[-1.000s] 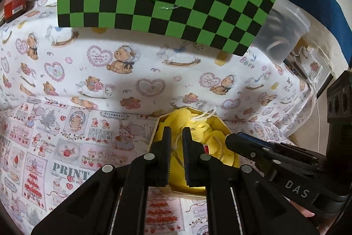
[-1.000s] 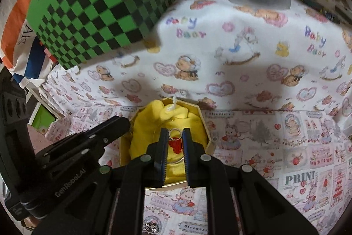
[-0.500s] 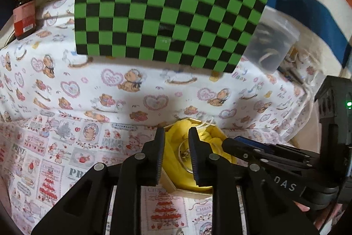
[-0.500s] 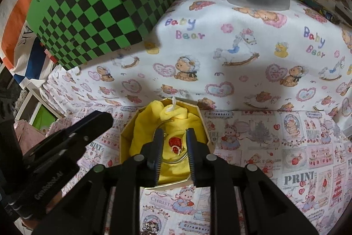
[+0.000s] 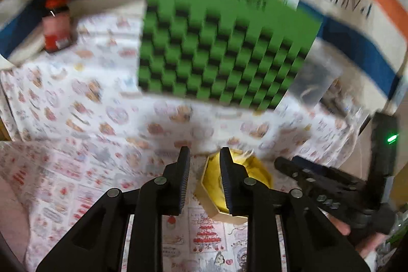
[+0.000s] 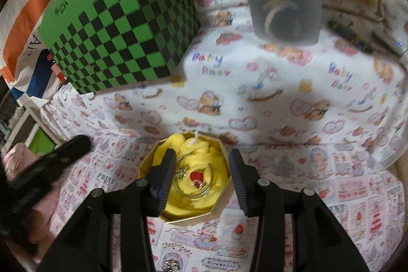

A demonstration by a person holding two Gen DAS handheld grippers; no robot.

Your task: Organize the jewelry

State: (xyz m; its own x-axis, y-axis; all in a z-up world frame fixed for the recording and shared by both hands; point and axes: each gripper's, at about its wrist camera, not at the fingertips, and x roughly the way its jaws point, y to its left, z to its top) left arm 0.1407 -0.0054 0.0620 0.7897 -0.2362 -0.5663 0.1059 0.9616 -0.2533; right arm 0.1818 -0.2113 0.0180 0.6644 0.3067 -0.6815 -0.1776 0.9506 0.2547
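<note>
Both tongs have opened and drawn back from the box point(image 6: 187, 180) since a second ago, leaving the bracelet point(image 6: 196, 179) on its yellow lining. Left tongs point(image 5: 202, 180) stand moderately open and empty, the box at their 2 o'clock. Right tongs point(image 6: 201, 179) gape wide above the box, touching nothing. Judging by this, lift straight away so no finger snags the bracelet, then fetch the silver piece point(image 6: 171, 265) at 6 o'clock.

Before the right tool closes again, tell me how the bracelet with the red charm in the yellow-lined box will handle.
The bracelet looks like a thin hoop, so probably light and fairly stiff. Its red charm would likely swing when lifted. Resting on soft yellow lining, it may sink or slide rather than roll. The right tool stands open above it.
</note>
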